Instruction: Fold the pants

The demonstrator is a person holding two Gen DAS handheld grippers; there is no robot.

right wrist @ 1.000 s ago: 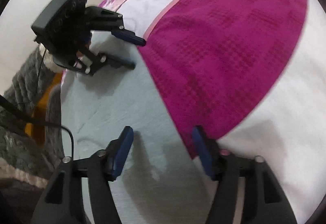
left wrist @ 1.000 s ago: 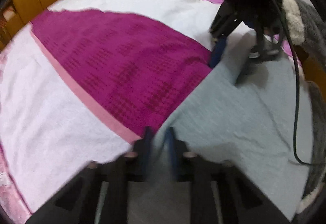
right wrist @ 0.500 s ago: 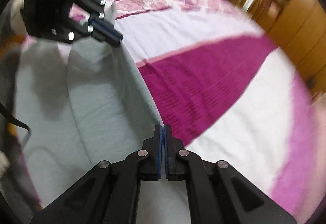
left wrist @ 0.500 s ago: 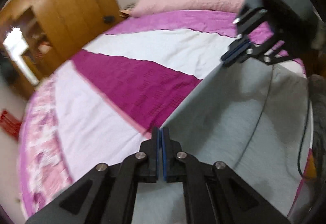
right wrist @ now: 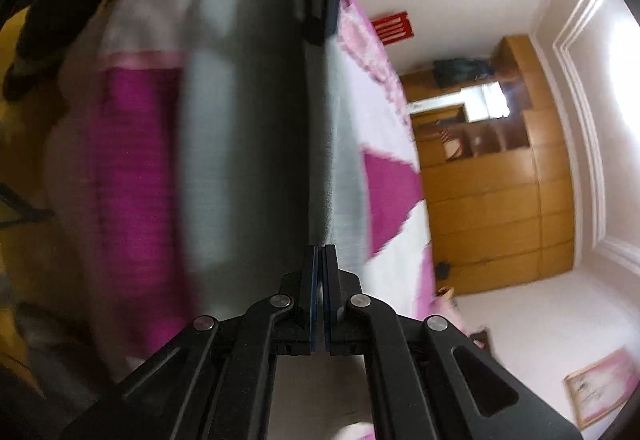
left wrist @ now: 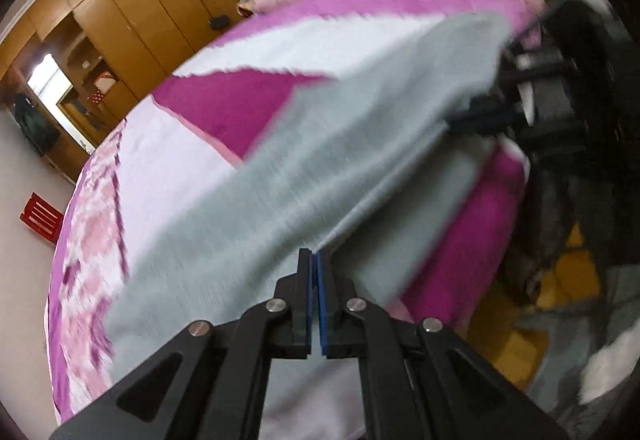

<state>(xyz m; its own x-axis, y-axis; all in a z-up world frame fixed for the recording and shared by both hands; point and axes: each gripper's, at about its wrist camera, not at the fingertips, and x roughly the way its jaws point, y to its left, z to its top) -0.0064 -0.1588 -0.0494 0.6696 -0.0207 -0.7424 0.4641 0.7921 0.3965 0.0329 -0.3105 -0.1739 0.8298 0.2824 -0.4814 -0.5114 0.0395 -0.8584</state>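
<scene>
Both grippers, left [left wrist: 314, 256] and right [right wrist: 319, 252], now pinch the grey pants [left wrist: 320, 168] (flat a second ago) and carry one edge over the bed [left wrist: 160, 160]; the fold has begun.

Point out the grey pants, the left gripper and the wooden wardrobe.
grey pants [left wrist: 280, 180], left wrist view, on the middle of the lifted cloth.
left gripper [left wrist: 314, 260], left wrist view, between its fingertips, shut on the cloth's edge.
wooden wardrobe [left wrist: 132, 0], left wrist view, on a door panel.

Both your grippers, left gripper [left wrist: 313, 260] and right gripper [right wrist: 319, 254], look the same: black angular linkage arms, round silver pivot screws, thin blue pads lining the jaws.
</scene>
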